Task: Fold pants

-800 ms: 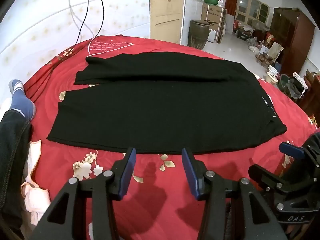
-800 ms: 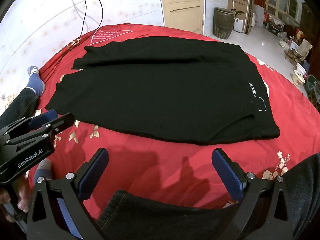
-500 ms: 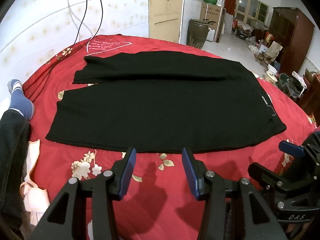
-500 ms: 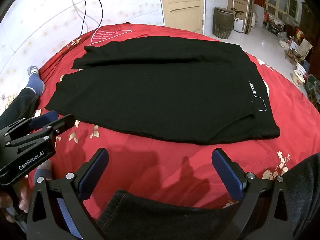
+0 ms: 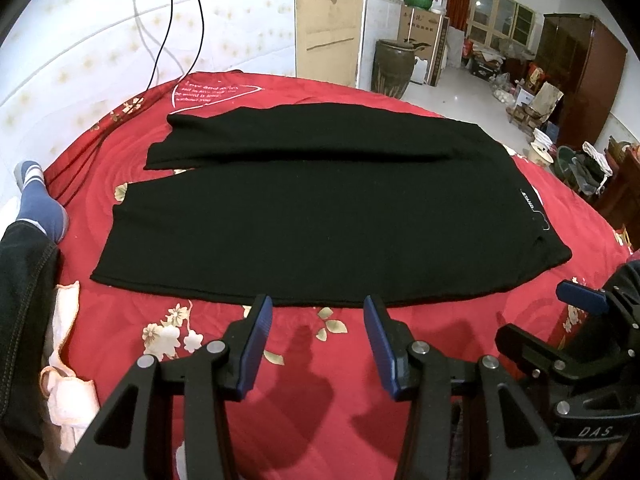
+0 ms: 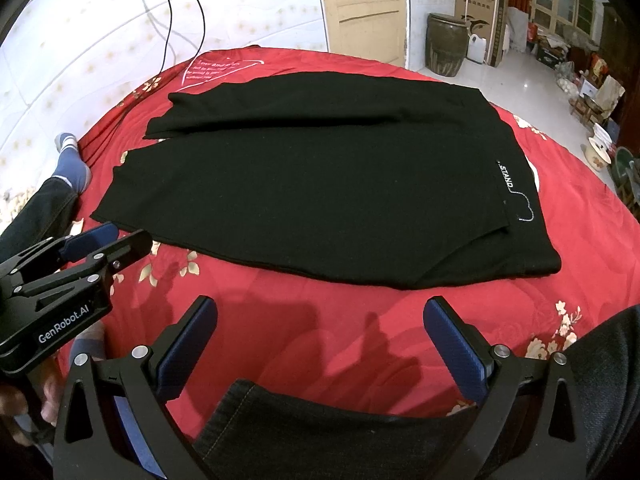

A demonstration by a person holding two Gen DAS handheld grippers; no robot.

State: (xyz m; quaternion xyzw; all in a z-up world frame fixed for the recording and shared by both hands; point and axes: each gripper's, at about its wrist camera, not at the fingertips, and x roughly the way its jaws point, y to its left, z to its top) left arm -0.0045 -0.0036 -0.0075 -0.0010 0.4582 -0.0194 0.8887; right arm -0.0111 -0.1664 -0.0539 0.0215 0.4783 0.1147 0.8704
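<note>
At the far left I see my own leg in dark denim and a blue sock (image 5: 38, 200) resting on the red bedspread (image 5: 328, 364). The black pants (image 5: 320, 216) lie flat across the middle of the bed, hems toward the left, waistband with its white lettered label (image 6: 506, 176) to the right, one leg behind the other. My left gripper (image 5: 318, 344) hovers just short of the near edge of the cloth, its fingers apart with nothing between them. Further right, my right gripper (image 6: 320, 344) hangs over bare bedspread near the waist end, fingers spread as wide as they go, also empty. I judge the pants to be a soft, light knit: limp, likely to sag and drag on the quilted cover rather than slide cleanly. I would pinch the near edge at two well-separated spots, one toward the hem and one toward the waistband, taking both layers so the fold carries over evenly.
</note>
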